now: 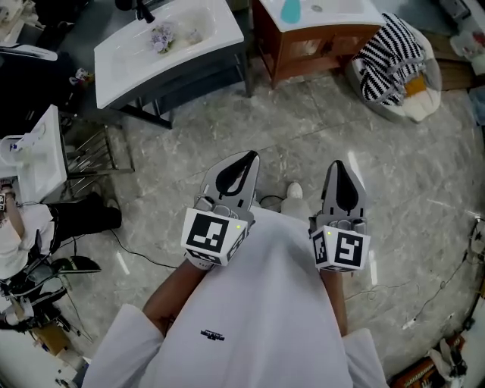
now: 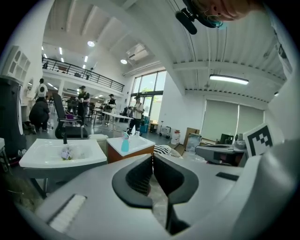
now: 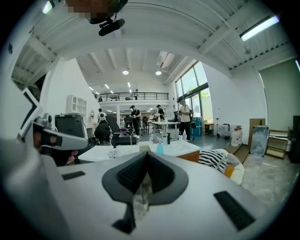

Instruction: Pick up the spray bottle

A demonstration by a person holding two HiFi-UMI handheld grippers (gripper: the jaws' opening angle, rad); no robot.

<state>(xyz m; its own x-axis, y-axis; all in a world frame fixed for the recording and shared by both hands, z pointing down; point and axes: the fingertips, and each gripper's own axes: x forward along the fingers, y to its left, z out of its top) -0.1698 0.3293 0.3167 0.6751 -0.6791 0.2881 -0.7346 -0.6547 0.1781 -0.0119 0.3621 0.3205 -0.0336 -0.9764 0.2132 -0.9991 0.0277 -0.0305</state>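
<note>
Closest to the head camera is the person's white shirt [image 1: 261, 303], and just past its hem 2 grey hand-held tools point forward and slightly down over the grey marbled floor [image 1: 227, 144]. The left tongs [image 1: 246, 159] are clenched, their dark ribbed pads pressed together with nothing between them. The right tongs [image 1: 339, 165] are clenched and empty in the same way. Both sit side by side, close to the body and apart from each other, with the toe of a white shoe [image 1: 294, 191] showing between them. That looks like a carrying posture rather than a reach, probably because nothing here is near enough to grasp. The small teal spray bottle [image 1: 291, 10] stands upright, well ahead, at the far edge of the head view. It rests on the white top of a brown wooden vanity table [image 1: 318, 42], a handy place to keep a cleaning bottle. Both gripper views face it, and in the left gripper view the same bottle [image 2: 125, 143] rises just above the closed tips. To its left stands a white washbasin on a dark metal frame [image 1: 167, 45], and to its right a black-and-white striped cloth [image 1: 390, 53] is bundled on the floor. By my reading the pickup has not begun: the person must first approach, and 1 pair of tongs must then spread before it can close round the bottle.
</note>
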